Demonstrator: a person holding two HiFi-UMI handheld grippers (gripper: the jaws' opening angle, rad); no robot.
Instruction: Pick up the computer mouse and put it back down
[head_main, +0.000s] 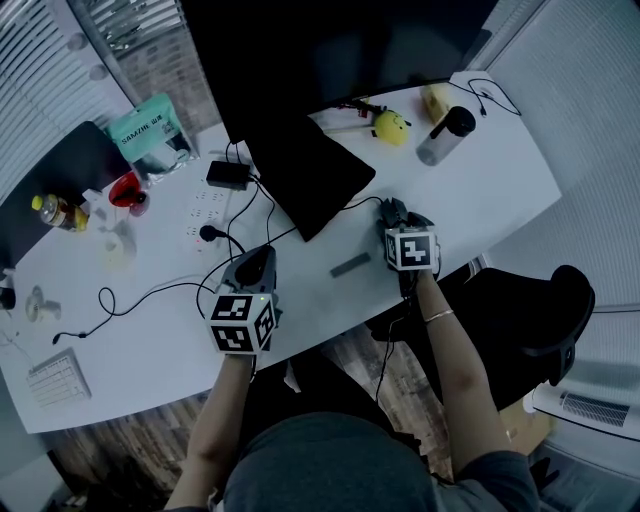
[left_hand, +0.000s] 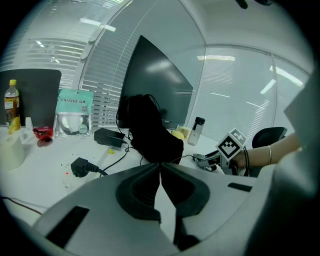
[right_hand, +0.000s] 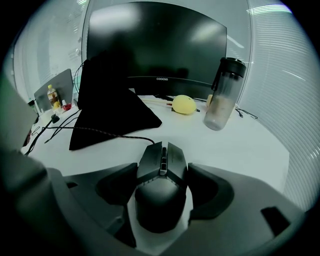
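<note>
One white desk (head_main: 480, 190) fills most of the head view, with a dark monitor (head_main: 330, 50) at its far edge and a black chair (head_main: 530, 320) beside its near right corner. A black cloth (head_main: 310, 175) lies in front of the monitor. It reaches toward the right claw (head_main: 400, 225), and a cable runs past its corner to the mouse (right_hand: 161, 185). On the left of the desk are a teal packet (head_main: 150, 135), a drink bottle (head_main: 58, 212), a red cup (head_main: 128, 192) and, near the front corner, a keyboard (head_main: 57, 378). A power brick (head_main: 229, 174) and a black plug (head_main: 210, 234) sit among loose cables ahead of the left claw (head_main: 255, 270). Right of the monitor stand a tumbler (head_main: 445, 135) and a yellow toy (head_main: 391, 127). A small grey strip (head_main: 350, 265) lies between the two claws.

The right forearm, with a bracelet (head_main: 437, 316) at the wrist, stretches forward over the desk's near edge. Its claw points toward the monitor, jaws pinching the mouse by both sides, the mouse's nose poking out ahead. Whether the mouse rests on the desk or is raised, I cannot tell. The left forearm reaches up from below, and its claw hovers over the desk with its jaw tips pressed together on nothing.
</note>
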